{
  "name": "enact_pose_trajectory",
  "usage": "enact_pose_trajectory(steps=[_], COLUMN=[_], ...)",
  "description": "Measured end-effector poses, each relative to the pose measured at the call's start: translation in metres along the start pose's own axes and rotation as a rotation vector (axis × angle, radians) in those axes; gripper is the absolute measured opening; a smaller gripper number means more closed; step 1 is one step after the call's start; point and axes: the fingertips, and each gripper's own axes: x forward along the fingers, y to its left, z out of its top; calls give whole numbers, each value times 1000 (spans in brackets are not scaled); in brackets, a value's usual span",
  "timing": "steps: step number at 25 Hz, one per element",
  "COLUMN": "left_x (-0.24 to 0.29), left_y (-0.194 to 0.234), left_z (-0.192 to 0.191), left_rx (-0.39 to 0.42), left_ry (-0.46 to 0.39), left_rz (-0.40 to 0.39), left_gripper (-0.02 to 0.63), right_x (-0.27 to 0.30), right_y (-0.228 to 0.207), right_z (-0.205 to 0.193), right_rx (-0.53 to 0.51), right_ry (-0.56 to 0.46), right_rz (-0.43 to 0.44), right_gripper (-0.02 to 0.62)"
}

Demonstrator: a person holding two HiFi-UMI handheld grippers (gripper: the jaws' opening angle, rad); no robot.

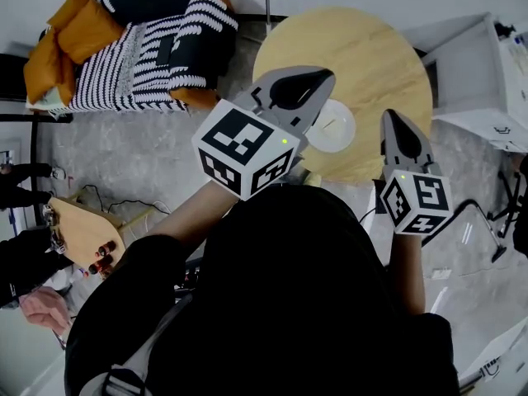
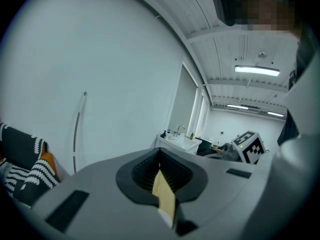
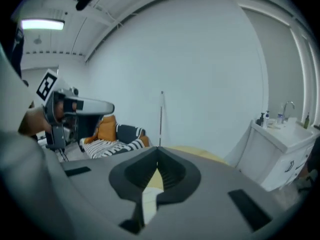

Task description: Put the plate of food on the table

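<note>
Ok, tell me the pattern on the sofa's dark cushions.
Black with white stripes on those cushions; the head view shows it best.

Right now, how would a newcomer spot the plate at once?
Find the round pale wooden table between the black-and-white striped sofa and the white cabinet. By its edge nearest the person sits a small round white plate, the only thing showing on the wood.
</note>
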Motion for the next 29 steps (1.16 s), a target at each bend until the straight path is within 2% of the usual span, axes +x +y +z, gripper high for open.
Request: enact_pose_trajectory(steps=[4, 9, 29], left_x=[-2, -5, -11], left_y=[-6, -7, -10], left_z=[0, 0, -3], left_rx=[-8, -17, -12], left_ry=[-8, -12, -4], left_rz=[-8, -18, -31], left_gripper=[8, 8, 8], right_x=[-25, -33, -38], right_y=[-10, -13, 3], right_z=[11, 5, 6], right_rx=[116, 142, 131], right_ry=[-142, -149, -153], right_rz=[-21, -37, -30], right_gripper=[8, 8, 8])
